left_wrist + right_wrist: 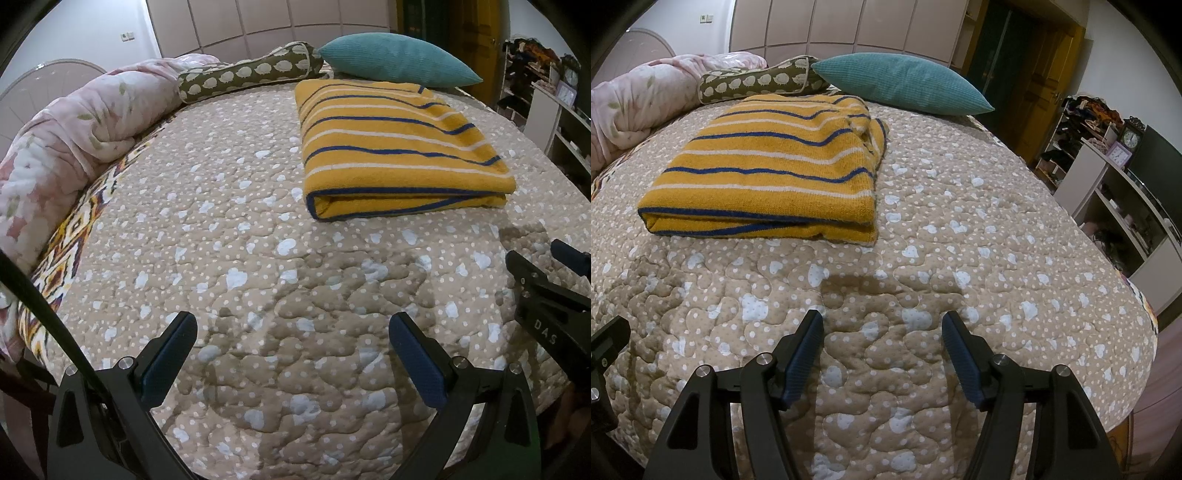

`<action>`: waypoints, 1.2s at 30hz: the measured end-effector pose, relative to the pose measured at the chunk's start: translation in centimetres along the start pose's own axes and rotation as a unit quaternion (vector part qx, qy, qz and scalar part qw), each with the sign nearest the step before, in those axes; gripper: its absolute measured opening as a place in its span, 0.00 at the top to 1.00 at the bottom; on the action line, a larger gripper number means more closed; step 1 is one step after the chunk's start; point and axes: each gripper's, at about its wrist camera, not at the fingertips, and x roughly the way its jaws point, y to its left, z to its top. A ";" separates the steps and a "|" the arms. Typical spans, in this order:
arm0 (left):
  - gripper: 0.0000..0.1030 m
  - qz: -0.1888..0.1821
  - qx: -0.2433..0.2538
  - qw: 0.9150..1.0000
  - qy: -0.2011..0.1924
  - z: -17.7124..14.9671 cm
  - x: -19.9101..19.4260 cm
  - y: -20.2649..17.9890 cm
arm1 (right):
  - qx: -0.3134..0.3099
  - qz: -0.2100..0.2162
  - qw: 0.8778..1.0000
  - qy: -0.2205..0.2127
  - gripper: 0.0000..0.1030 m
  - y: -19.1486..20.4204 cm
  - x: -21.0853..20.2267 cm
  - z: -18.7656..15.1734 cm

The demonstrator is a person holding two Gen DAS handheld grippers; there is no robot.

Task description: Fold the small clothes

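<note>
Sweater [399,147]: yellow knit w/ blue + white stripes, folded into a flat rectangle, lying on the bed toward the pillow end; folded edge faces the cameras, layers stacked.
Bed [221,221]: beige quilted cover w/ white dots + pale blue patches; sweater rests directly on it.
L gripper [293,354]: fingers spread wide, nothing between them, over bare quilt, well apart from sweater.
R gripper [882,354]: fingers spread, holding nothing, above quilt nearer the foot of bed; sweater lies ahead + to its left, not touching.
Teal pillow [395,59]: behind sweater at head of bed, just beside its far edge.
Bolster [251,72]: olive w/ white pattern, left of teal pillow.
Pink blanket [74,122]: bundled along left edge of bed.
Shelves [1115,192]: right of bed, cluttered, clock on top.
</note>
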 end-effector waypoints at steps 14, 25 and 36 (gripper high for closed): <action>0.00 -0.031 -0.007 0.999 0.033 -0.1 0.4 0.5 | -0.002 -0.002 1.000 0.000 0.31 0.0 -0.1 0.1; 0.00 -0.098 -0.035 0.990 0.098 -0.4 0.5 1.1 | 0.006 0.001 1.000 0.005 0.30 0.0 0.1 0.1; 0.00 -0.106 -0.035 0.984 0.136 -0.7 -0.8 1.5 | 0.006 0.001 1.000 0.005 0.30 0.0 0.1 0.1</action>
